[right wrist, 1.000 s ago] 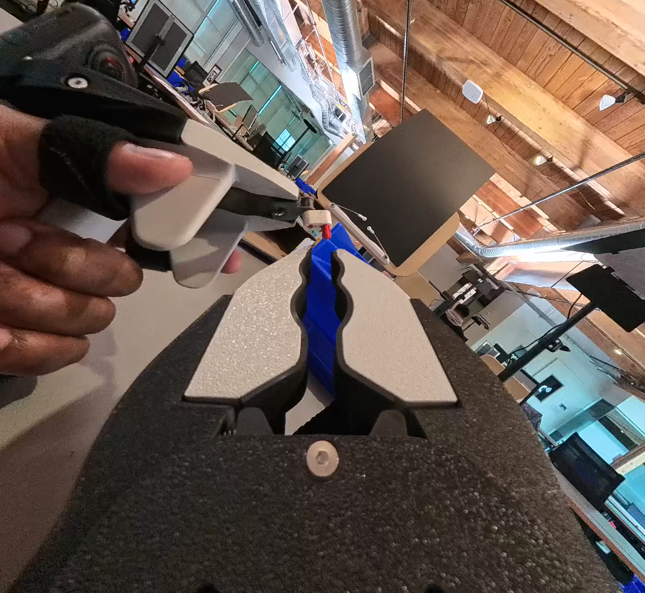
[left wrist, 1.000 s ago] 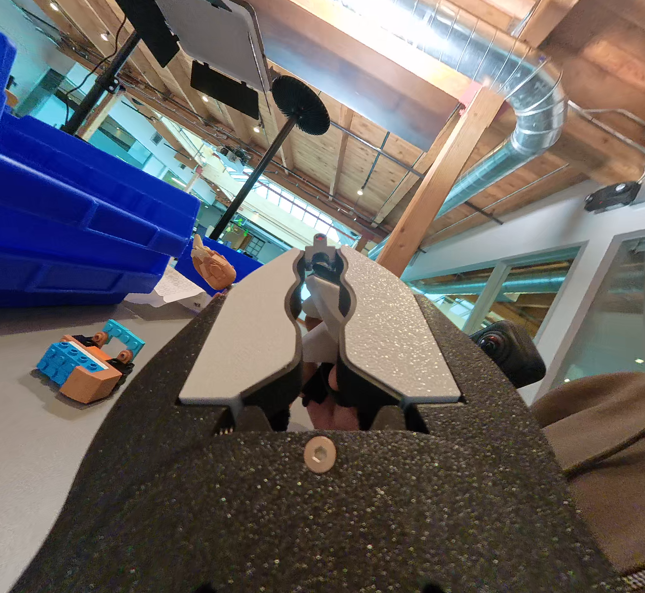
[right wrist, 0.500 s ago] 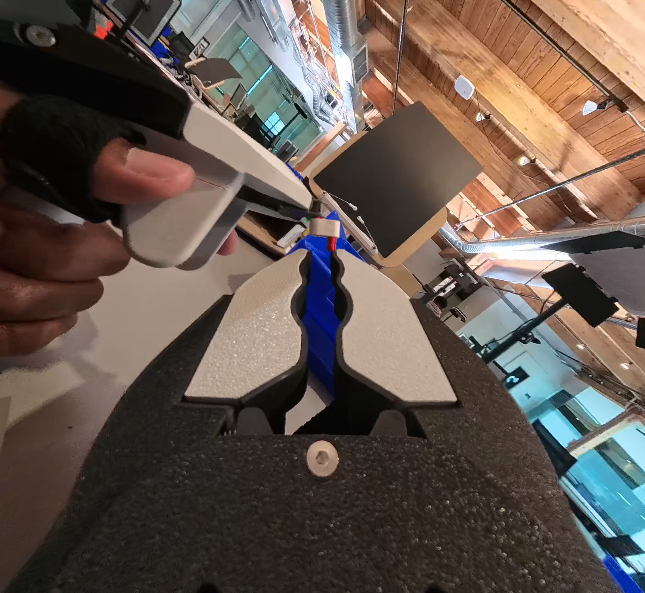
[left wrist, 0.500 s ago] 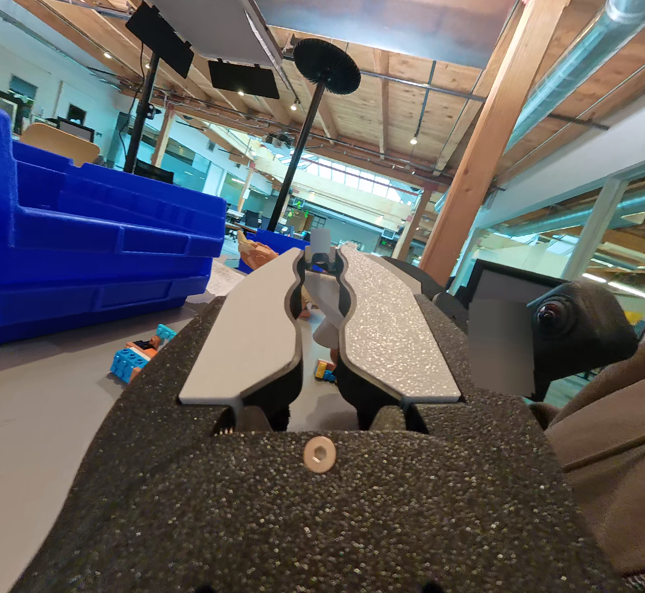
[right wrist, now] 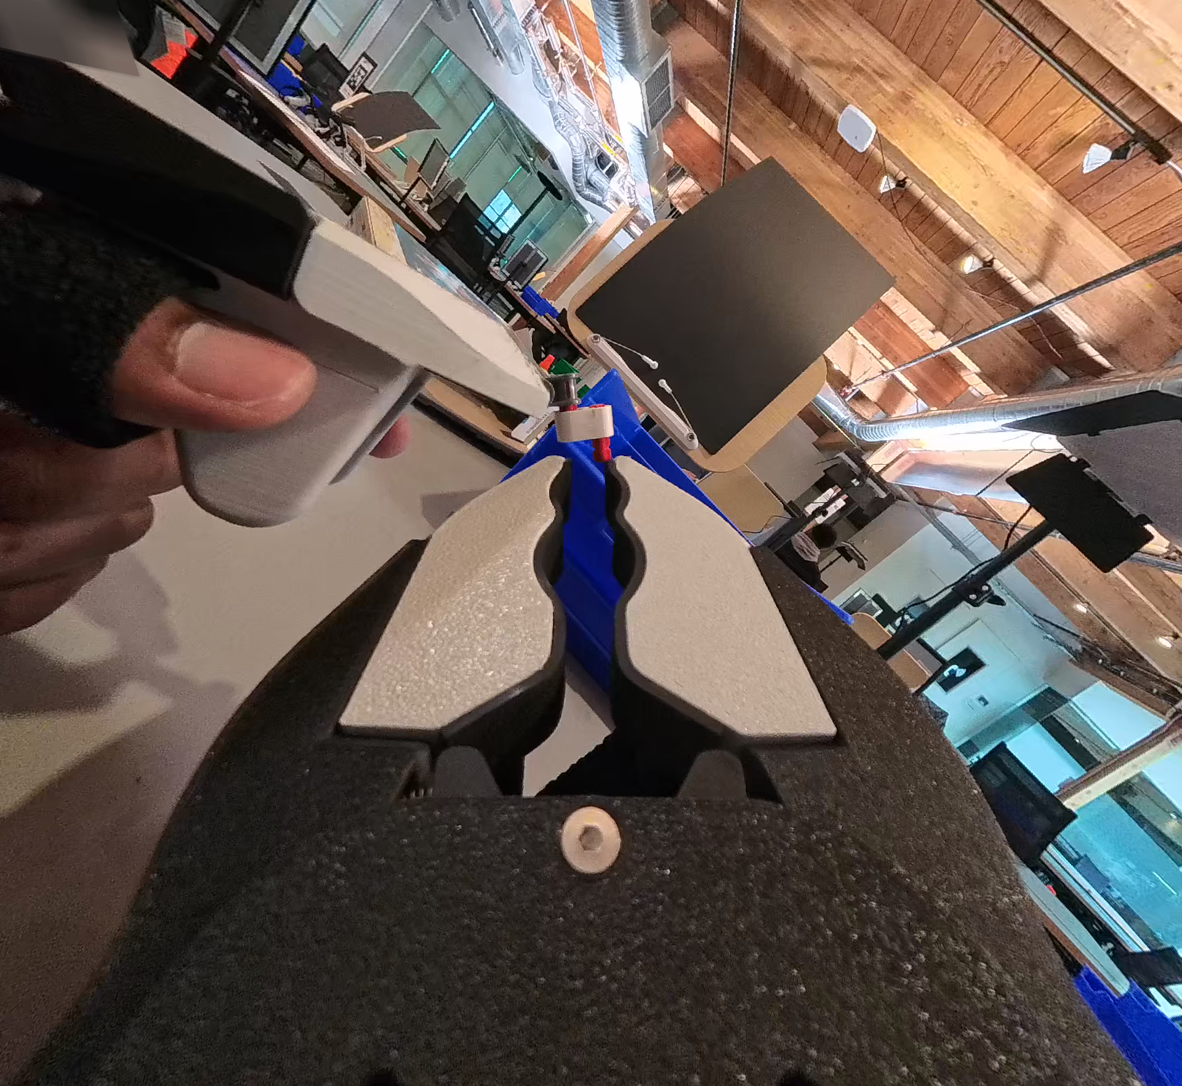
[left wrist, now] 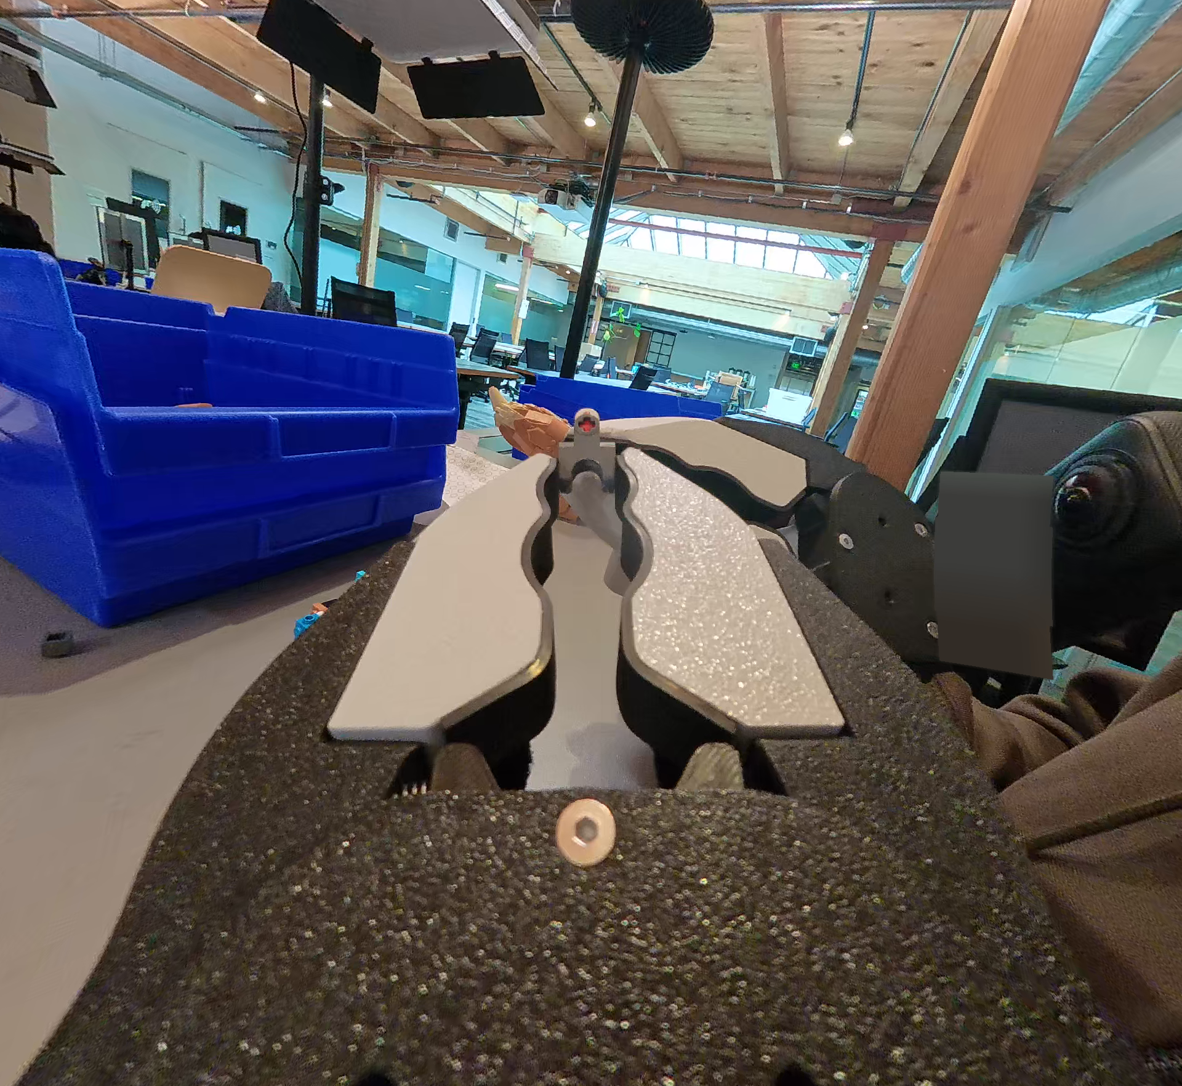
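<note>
Left wrist view: left gripper (left wrist: pixel 587 468) sits centre frame with its jaws drawn narrow, pinching a small grey piece (left wrist: pixel 586 455) at the tips. A red pin (left wrist: pixel 586 426) shows at the top end of that piece. Right wrist view: right gripper (right wrist: pixel 587 468) points up at the same piece from below, with the pin just at the tip of its right-hand finger. Its jaws are nearly together, with a thin slit of blue visible between them. Cannot tell whether they actually grip the pin. In that view a hand (right wrist: pixel 77 415) in a black fingerless glove, upper left, holds the left gripper. Grey table (left wrist: pixel 96 767) runs along the lower left of the left wrist view. A blue bin (left wrist: pixel 224 447) stands on it at left, and loose bricks (left wrist: pixel 313 612) lie beside the gripper body. An orange model (left wrist: pixel 527 425) sits behind the fingertips, centre frame. A brown sleeve (left wrist: pixel 1100 799) fills the lower right.
</note>
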